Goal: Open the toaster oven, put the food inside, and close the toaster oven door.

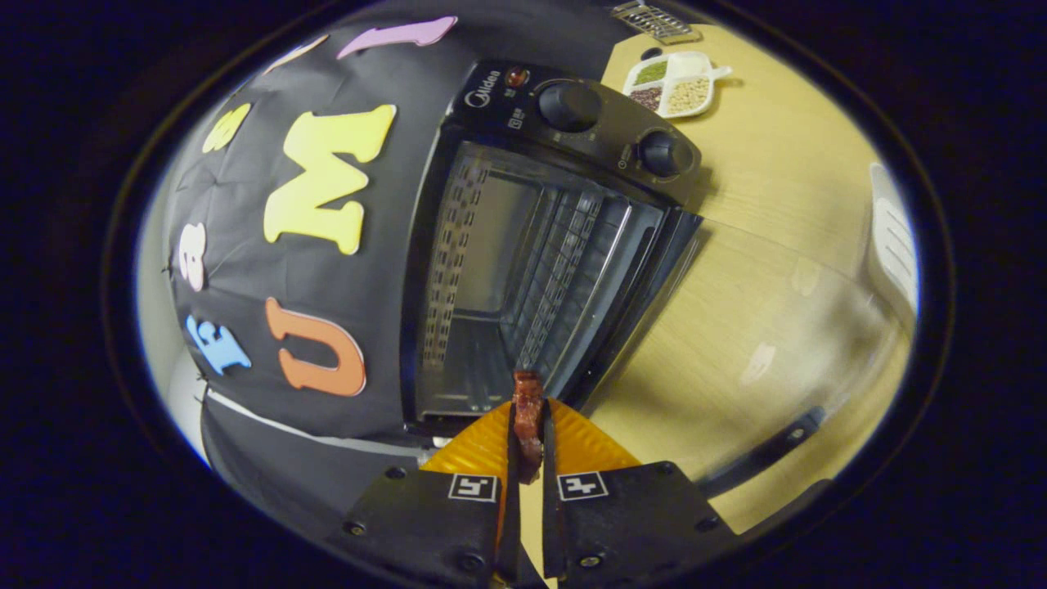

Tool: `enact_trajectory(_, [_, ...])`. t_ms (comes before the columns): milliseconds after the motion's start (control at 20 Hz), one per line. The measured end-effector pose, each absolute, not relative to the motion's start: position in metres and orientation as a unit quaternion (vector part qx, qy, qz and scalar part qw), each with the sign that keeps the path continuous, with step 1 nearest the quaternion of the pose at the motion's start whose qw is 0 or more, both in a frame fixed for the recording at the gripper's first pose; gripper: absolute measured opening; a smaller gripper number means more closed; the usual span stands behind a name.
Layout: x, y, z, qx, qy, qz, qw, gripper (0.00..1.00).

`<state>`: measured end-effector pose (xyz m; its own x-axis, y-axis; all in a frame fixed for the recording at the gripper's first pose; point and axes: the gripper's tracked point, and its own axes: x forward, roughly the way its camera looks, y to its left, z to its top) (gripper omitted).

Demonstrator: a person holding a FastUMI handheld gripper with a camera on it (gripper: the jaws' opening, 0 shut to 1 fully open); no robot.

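A black toaster oven (572, 123) stands on the wooden table (785, 164) against the booth wall, seen tilted sideways. Its glass door (777, 327) is swung fully open and lies flat over the table, with the dark handle (765, 454) at its outer edge. The cavity (507, 278) holds a wire rack and nothing else. My gripper (528, 405) is shut on a reddish-brown strip of food (527, 421), which sticks out past the fingertips. The food hangs just outside the cavity's front edge, above the door's hinge side.
Beyond the oven's two knobs lies a white divided dish (675, 82) with beans and grains. A metal grid piece (654, 20) lies further back. A white slotted object (891, 237) stands past the far side of the open door.
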<state>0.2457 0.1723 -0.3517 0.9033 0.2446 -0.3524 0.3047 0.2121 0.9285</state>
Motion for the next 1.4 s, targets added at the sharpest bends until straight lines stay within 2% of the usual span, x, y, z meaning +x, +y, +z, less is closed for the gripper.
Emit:
enact_trajectory(150, [0.277,0.159,-0.358,0.618,0.188,-0.059,0.761,0.14])
enact_trajectory(350, [0.315,0.153,-0.356,0.606,0.151,-0.077,0.777,0.15])
enact_trajectory(650, [0.327,0.143,-0.368,0.544,0.162,-0.107,0.816,0.2])
enact_trajectory(800, [0.323,0.147,-0.368,0.496,0.181,-0.097,0.844,0.33])
enact_trajectory(900, [0.325,0.139,-0.366,0.443,0.193,-0.09,0.871,0.71])
enact_trajectory(1000, [0.316,0.129,-0.367,0.387,0.213,-0.101,0.892,0.96])
enact_trajectory(1050, [0.308,0.128,-0.368,0.353,0.226,-0.103,0.902,1.0])
enact_trajectory(1400, [0.264,0.125,-0.353,0.232,0.265,-0.084,0.932,1.0])
